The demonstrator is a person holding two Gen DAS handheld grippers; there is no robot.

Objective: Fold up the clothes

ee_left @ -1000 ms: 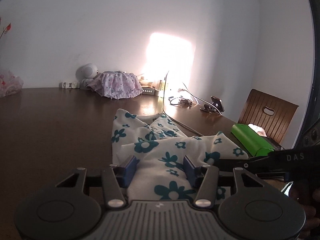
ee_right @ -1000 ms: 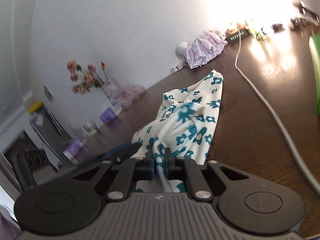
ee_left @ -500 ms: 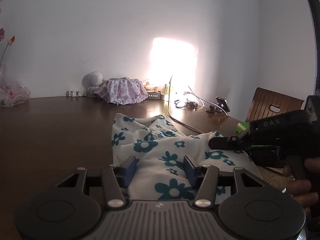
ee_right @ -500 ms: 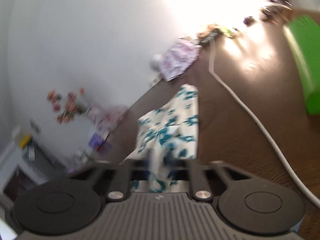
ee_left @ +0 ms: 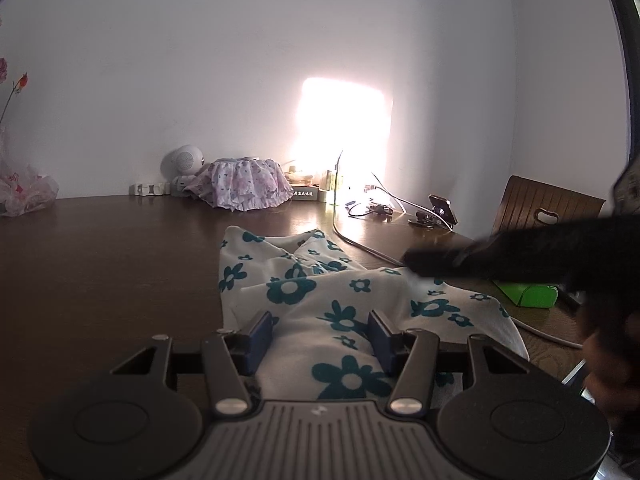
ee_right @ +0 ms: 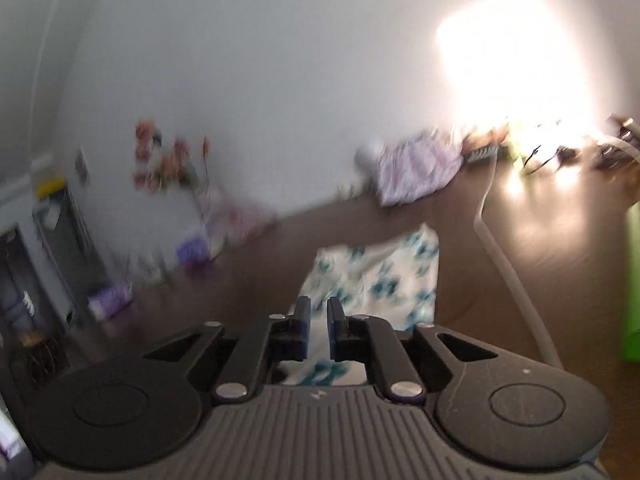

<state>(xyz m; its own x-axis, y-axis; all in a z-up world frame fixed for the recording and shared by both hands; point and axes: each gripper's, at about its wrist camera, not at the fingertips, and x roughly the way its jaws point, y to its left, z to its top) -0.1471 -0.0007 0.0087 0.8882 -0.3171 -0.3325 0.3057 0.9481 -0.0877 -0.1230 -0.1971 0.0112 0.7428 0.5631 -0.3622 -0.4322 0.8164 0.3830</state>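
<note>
Mid-fold: floral cloth [ee_left: 320, 292] lies bunched at frame center on tabletop [ee_left: 100, 260]. Left gripper [ee_left: 320, 334] jaws apart, fabric between, not pinched. Right gripper [ee_right: 318, 326] clamped on cloth edge. Next prob: carry edge over, align, let go.

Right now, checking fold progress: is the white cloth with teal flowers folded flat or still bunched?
Still bunched. The white cloth with teal flowers lies in loose ridges and creases on the dark wooden table, not flat.

Garment [ee_left: 320, 292] on table [ee_left: 100, 264], cable [ee_left: 352, 240] right.
</note>
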